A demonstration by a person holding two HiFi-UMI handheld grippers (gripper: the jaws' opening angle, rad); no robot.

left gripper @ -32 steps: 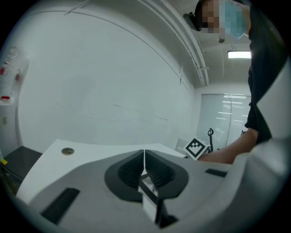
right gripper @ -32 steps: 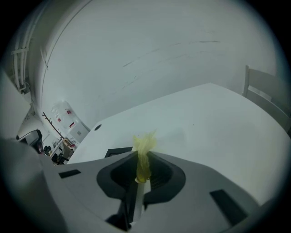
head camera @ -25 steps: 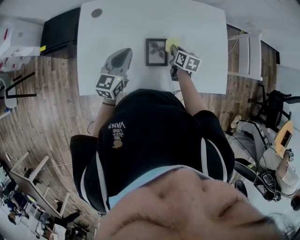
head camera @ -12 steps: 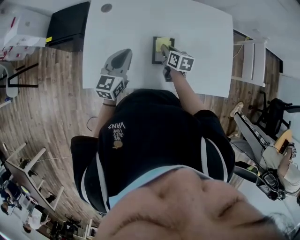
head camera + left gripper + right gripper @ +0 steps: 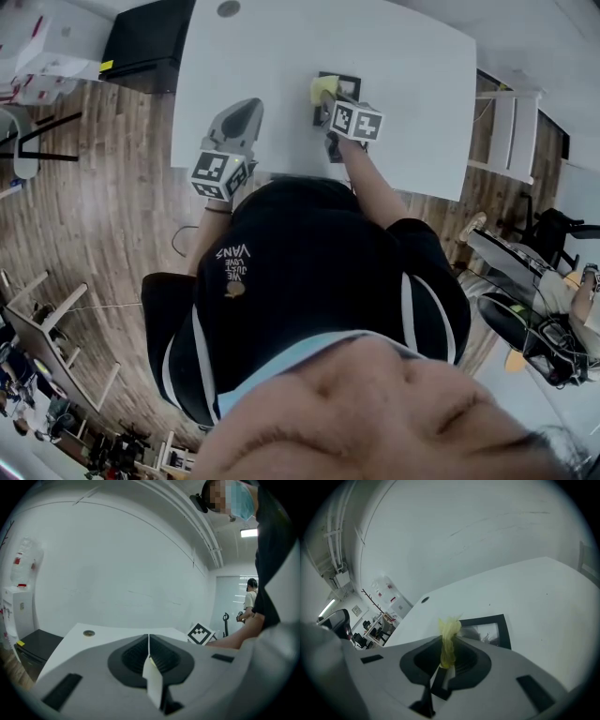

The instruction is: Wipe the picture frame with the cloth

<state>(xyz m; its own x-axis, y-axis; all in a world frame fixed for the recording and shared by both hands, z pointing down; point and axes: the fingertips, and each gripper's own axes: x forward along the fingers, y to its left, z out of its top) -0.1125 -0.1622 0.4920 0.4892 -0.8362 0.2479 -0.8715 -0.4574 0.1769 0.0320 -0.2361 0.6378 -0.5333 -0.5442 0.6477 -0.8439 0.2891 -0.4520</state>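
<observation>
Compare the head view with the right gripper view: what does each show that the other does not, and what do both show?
Only the head view shows the left tool over the table's near edge, the person's black shirt and the wooden floor. Only the right gripper view shows the right tool's jaws shut on the yellow cloth and the print inside the picture frame. Both show the white table, frame and cloth.

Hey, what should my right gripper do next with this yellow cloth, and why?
Probably sweep the yellow cloth sideways across the picture frame, toward its right side. The right gripper is shut on the cloth, which sits at the frame's left edge, so most of the frame lies uncovered to its right.
</observation>
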